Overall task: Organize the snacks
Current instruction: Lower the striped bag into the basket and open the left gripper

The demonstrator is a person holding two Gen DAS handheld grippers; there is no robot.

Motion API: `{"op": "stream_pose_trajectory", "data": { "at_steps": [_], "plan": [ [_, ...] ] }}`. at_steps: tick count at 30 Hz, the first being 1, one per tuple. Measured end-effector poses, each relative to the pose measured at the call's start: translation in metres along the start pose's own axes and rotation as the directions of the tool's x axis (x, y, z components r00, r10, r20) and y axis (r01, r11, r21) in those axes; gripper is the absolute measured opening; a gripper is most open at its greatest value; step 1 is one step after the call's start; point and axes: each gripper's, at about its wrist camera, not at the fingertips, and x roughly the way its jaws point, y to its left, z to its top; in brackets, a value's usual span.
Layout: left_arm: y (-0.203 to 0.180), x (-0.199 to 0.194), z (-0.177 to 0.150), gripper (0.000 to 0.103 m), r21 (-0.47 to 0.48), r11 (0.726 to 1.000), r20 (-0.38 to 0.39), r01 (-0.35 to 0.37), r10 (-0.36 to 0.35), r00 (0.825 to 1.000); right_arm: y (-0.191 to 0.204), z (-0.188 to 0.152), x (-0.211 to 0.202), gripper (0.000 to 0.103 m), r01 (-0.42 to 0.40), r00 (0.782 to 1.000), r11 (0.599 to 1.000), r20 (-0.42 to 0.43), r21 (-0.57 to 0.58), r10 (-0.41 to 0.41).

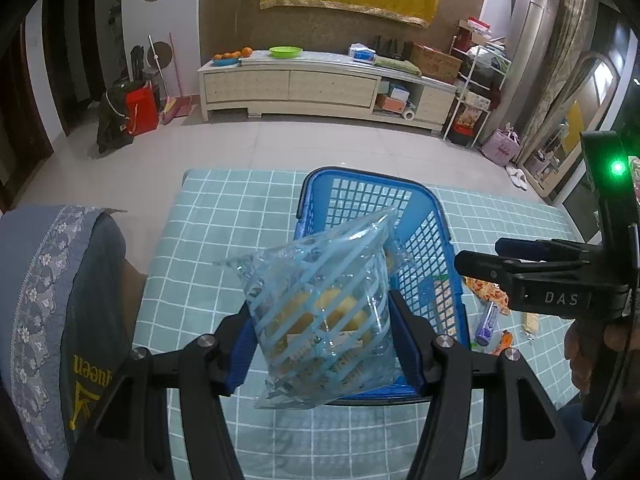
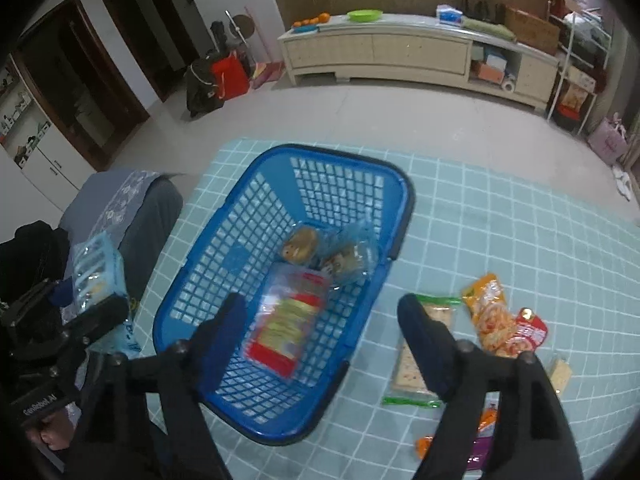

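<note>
A blue plastic basket (image 2: 280, 216) with latticed walls stands on the counter (image 2: 500, 232), which is covered in a pale teal grid-pattern cloth, toward the counter's far left part. Inside it lie three snacks: a flat clear pack of biscuits with red ends (image 2: 286, 320) on the basket floor at the near side, and behind it, against the right wall, a round brown bun in a wrapper (image 2: 301, 243) and a second clear-wrapped pastry (image 2: 347, 258) just beside it. The right gripper (image 2: 320, 320) hangs over the basket's near right corner with its jaws spread wide and nothing between them; the biscuit pack lies below the gap, apart from the pads. The left gripper (image 1: 320, 332) holds a clear bag with pale blue stripes (image 1: 320, 312), yellow cakes showing through it, the jaws pressed on both sides of the bag; in the left wrist view the bag hangs in front of the basket (image 1: 424, 224), above its near rim. Outside the basket, near the counter's right edge, more snacks lie loose: an orange and red packet (image 2: 494, 316), a green-ended cracker pack (image 2: 408, 368) partly behind the right gripper's finger, a small pale wafer (image 2: 560, 372), and a purple wrapper (image 2: 478, 450) at the near edge.
</note>
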Motion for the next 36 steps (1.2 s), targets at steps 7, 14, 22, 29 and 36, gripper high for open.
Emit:
{"op": "stream_pose_trajectory", "data": {
  "at_steps": [7, 14, 22, 29, 36],
  "plan": [
    [-0.014, -0.006, 0.0, 0.058, 0.034, 0.999, 0.009, 0.004, -0.004, 1.0, -0.004, -0.006, -0.02, 0.084, 0.04, 0.999, 0.999, 0.005, -0.017, -0.04],
    [-0.026, -0.002, 0.001, 0.058, 0.077, 0.997, 0.007, 0.013, -0.014, 1.0, -0.016, -0.015, -0.037, 0.096, 0.074, 0.995, 0.997, 0.067, 0.004, -0.074],
    [-0.033, 0.022, 0.002, 0.058, 0.127, 0.992, -0.024, 0.016, -0.013, 1.0, -0.028, -0.019, -0.034, 0.096, 0.093, 0.988, 0.995, 0.118, 0.038, -0.096],
    [-0.03, 0.058, 0.001, 0.059, 0.154, 0.988, -0.071, 0.01, 0.001, 0.997, -0.027, -0.02, -0.008, 0.096, 0.177, 0.979, 0.984, 0.093, 0.023, -0.179],
    [-0.025, 0.094, 0.003, 0.06, 0.168, 0.986, -0.108, 0.012, 0.007, 0.994, -0.028, -0.018, 0.019, 0.096, 0.184, 0.98, 0.983, 0.079, 0.001, -0.183]
  ]
}}
